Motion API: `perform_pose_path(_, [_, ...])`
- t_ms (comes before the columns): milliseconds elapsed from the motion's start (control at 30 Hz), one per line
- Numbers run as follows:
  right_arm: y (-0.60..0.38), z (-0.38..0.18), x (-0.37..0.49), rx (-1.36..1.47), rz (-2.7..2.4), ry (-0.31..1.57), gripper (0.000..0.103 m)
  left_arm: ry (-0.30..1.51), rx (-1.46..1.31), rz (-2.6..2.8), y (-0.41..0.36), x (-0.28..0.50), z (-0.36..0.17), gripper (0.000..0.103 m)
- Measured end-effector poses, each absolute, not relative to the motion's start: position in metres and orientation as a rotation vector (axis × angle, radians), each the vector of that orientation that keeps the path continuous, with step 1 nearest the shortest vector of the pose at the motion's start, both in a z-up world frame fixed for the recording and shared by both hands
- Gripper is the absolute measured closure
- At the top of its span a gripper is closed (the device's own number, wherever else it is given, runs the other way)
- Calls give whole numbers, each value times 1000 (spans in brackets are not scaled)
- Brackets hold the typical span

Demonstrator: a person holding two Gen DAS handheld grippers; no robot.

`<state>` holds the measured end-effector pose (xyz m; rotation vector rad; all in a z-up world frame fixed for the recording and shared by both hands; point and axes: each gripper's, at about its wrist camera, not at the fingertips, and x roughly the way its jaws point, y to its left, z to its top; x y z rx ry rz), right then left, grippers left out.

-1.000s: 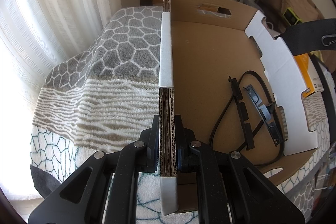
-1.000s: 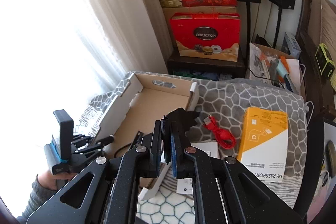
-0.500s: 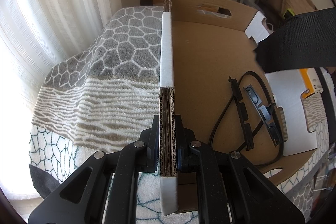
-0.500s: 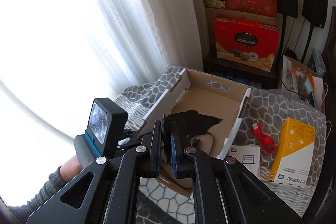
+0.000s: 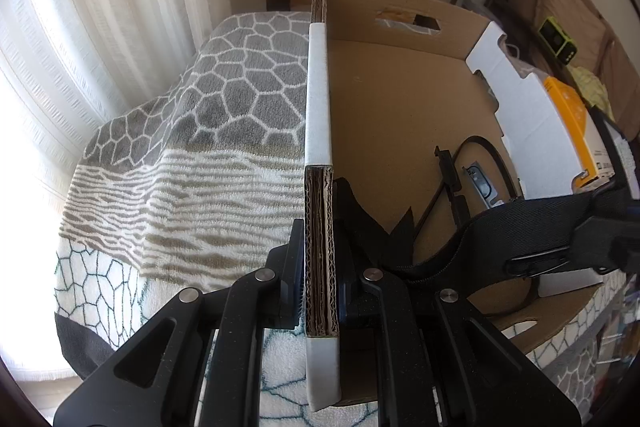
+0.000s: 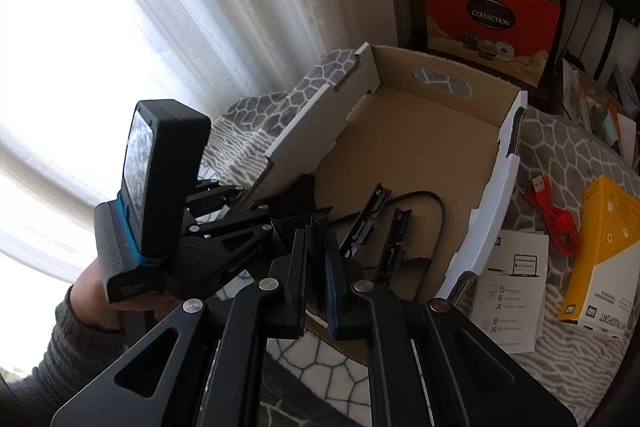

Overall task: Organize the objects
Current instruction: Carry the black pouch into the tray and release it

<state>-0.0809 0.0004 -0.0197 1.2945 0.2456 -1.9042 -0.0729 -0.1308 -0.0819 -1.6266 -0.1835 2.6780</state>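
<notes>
A shallow cardboard box (image 5: 384, 99) lies on a patterned blanket. My left gripper (image 5: 320, 251) is shut on the box's left wall (image 5: 318, 99). My right gripper (image 6: 316, 239) is shut on a black zippered fabric pouch (image 5: 512, 239) and holds it low over the near end of the box; the pouch also shows in the right wrist view (image 6: 300, 203). A black cable with connector strips (image 6: 384, 223) lies on the box floor. The left gripper shows in the right wrist view (image 6: 224, 203).
On the blanket right of the box lie a red cable (image 6: 552, 211), a white leaflet (image 6: 512, 279) and a yellow hard-drive box (image 6: 600, 247). Red gift bags (image 6: 492, 11) and speakers stand behind. Curtains (image 5: 100, 27) hang on the left.
My right gripper has carried the black pouch from above the blanket leftward and down into the near end of the box. The left gripper has kept its hold on the wall.
</notes>
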Motion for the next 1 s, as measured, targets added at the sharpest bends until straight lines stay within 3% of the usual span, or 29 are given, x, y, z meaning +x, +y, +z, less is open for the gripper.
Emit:
perform_pose_path(367, [8, -37, -88, 1324, -1970, 320, 90, -183, -1627, 2679, -131, -73, -82, 92])
perform_pose_path(400, [9, -35, -88, 1314, -1990, 336, 88, -183, -1627, 2679, -131, -73, -82, 92])
perform_pose_path(467, [11, -29, -87, 1292, -2019, 366, 74, -183, -1627, 2679, -131, -73, -82, 92])
perform_pose_path(600, [17, -17, -83, 1246, -2053, 384, 71, -182, -1627, 2680, -131, -73, -82, 92])
perform_pose_path(767, [26, -7, -83, 1222, -2087, 391, 57, -182, -1626, 2682, -131, -73, -82, 92])
perform_pose_path(1000, [53, 2, -101, 1224, -2157, 339, 52, -178, -1625, 2687, -135, -74, -83, 92])
